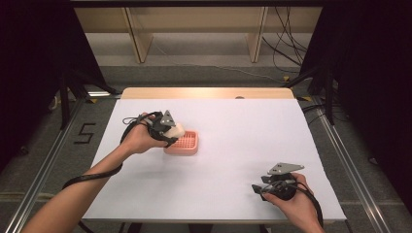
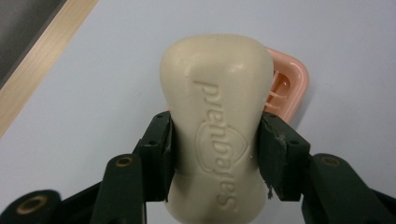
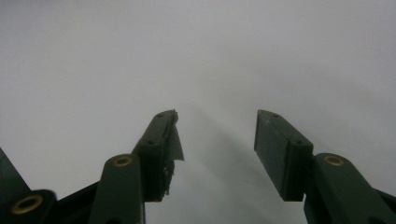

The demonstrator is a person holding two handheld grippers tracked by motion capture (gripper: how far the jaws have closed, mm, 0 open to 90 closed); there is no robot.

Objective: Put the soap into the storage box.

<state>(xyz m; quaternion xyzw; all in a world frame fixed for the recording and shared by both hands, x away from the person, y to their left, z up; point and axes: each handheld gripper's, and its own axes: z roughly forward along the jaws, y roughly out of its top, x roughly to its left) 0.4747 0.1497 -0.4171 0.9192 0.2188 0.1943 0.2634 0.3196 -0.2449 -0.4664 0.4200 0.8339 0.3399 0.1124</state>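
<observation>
Left gripper (image 2: 215, 140) clamped on a cream soap bar (image 2: 217, 116), just above a pink slatted dish (image 1: 183, 142) — right gripper (image 3: 215, 135) agape, empty, well apart over white table (image 1: 233, 160); cables behind.

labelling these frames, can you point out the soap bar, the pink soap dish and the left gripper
soap bar (image 2: 217, 135), left gripper view, embossed face
pink soap dish (image 1: 187, 143), high view, slatted floor
left gripper (image 2: 215, 156), left gripper view, midway between its fingers

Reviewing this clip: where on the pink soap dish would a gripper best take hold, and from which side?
Probably the soap dish's right rim, from above with the jaws astride its thin wall. The left gripper holds the soap bar over its left end; the open right gripper is free.
</observation>
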